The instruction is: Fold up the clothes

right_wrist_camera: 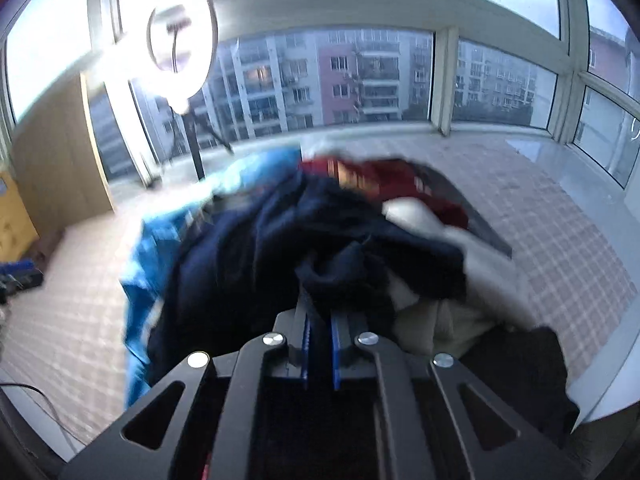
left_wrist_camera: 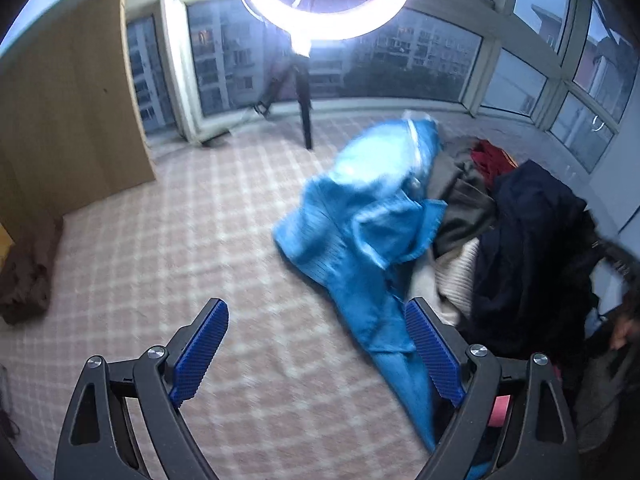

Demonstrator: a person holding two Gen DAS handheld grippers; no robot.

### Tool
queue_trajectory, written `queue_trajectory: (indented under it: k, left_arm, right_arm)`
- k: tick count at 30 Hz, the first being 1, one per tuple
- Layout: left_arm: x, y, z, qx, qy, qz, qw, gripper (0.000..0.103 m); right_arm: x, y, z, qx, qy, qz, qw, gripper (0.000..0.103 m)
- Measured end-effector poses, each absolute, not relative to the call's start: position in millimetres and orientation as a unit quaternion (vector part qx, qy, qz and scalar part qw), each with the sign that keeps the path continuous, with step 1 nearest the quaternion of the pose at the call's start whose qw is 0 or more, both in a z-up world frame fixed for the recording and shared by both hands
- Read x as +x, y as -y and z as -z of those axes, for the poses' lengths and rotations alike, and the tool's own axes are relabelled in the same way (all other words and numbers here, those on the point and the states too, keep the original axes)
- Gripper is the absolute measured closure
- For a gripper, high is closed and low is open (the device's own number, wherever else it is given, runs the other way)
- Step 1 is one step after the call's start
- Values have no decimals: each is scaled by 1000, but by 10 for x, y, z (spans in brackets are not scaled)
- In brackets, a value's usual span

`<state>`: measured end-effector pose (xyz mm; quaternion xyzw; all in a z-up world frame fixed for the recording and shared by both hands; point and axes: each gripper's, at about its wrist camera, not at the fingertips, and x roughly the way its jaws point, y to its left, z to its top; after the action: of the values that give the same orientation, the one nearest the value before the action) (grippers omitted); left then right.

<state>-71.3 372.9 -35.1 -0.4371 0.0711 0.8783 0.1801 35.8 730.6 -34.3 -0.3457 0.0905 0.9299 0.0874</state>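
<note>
A heap of clothes lies on a pink checked cover (left_wrist_camera: 160,240). A bright blue garment (left_wrist_camera: 360,220) spreads from the heap's left side, and its tail runs down beside my left gripper's right pad. My left gripper (left_wrist_camera: 316,306) is open above the cover, with nothing between its pads. A dark navy garment (right_wrist_camera: 260,248) tops the heap, over cream (right_wrist_camera: 416,216) and red (right_wrist_camera: 392,184) pieces. My right gripper (right_wrist_camera: 320,312) is shut on a bunched fold of the navy garment. In the left wrist view the navy garment (left_wrist_camera: 528,240) sits at the right.
A lit ring light (left_wrist_camera: 336,0) on a tripod (left_wrist_camera: 306,120) stands by the windows at the back. A wooden cabinet (left_wrist_camera: 60,120) is at the left, with a brown cloth (left_wrist_camera: 28,272) below it. A person's hand (left_wrist_camera: 624,328) shows at the right edge.
</note>
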Motion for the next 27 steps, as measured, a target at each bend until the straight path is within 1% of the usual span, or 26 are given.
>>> queue_trajectory:
  k: [4, 9, 14, 18, 23, 27]
  left_arm:
    - [-827, -3555, 102, -407, -70, -897, 159, 13]
    - [-917, -3216, -272, -369, -53, -919, 131, 13]
    - [-909, -2789, -654, -325, -49, -939, 103, 13]
    - [-824, -2394, -900, -286, -49, -954, 79, 12]
    - [-680, -1739, -1093, -252, -43, -965, 51, 12]
    - [-632, -1198, -1090, -252, -48, -966, 30, 11]
  right_arm:
    - [415, -7309, -166, -290, -105, -948, 73, 97]
    - [444, -7141, -1064, -196, -99, -974, 49, 97]
    - [412, -6712, -1957, -113, -62, -992, 13, 97]
    - [295, -6253, -2579, -70, -40, -996, -25, 97]
    - [141, -5425, -2983, -58, -36, -993, -99, 97]
    - [8, -4737, -2928, -85, -43, -981, -170, 97]
